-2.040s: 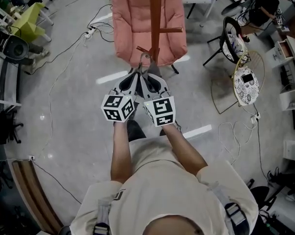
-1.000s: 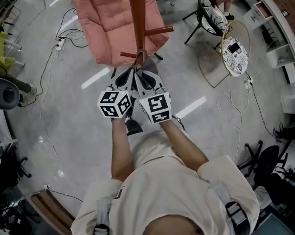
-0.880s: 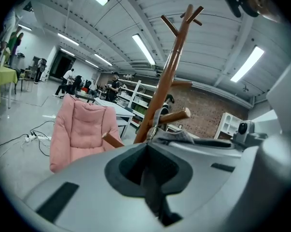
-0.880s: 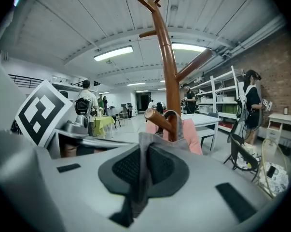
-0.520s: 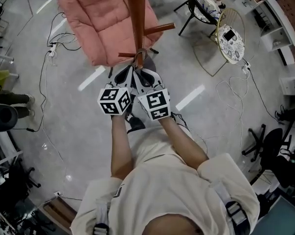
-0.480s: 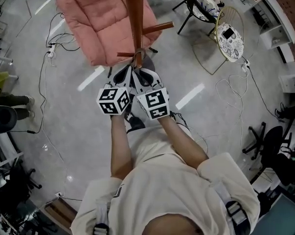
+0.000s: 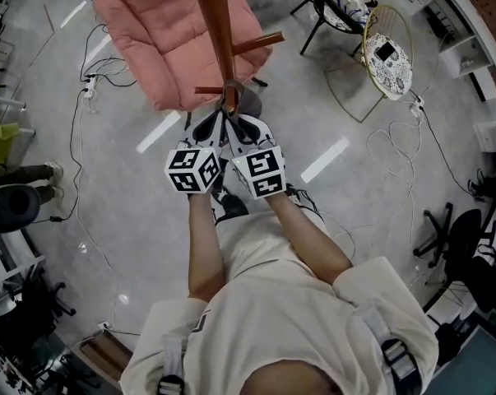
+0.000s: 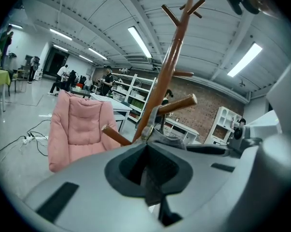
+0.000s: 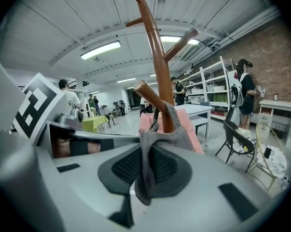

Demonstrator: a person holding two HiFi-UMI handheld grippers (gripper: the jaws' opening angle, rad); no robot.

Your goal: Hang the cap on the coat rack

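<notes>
Grips a grey fabric cap (image 9: 157,129) with left tongs (image 8: 147,146) and right tongs (image 9: 145,151) both clenched on its cloth, seems to have its strap hooked over a low peg (image 9: 147,93) of the brown wooden coat rack (image 7: 217,31), needs only releasing.

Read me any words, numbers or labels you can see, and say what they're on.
None readable.
The cubes on the left gripper and right gripper carry only black-and-white square patterns, not letters.
The grey cap both hold shows no print; the far shelves are too small to read.

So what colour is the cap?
Grey. The cap shows best in the right gripper view.
</notes>
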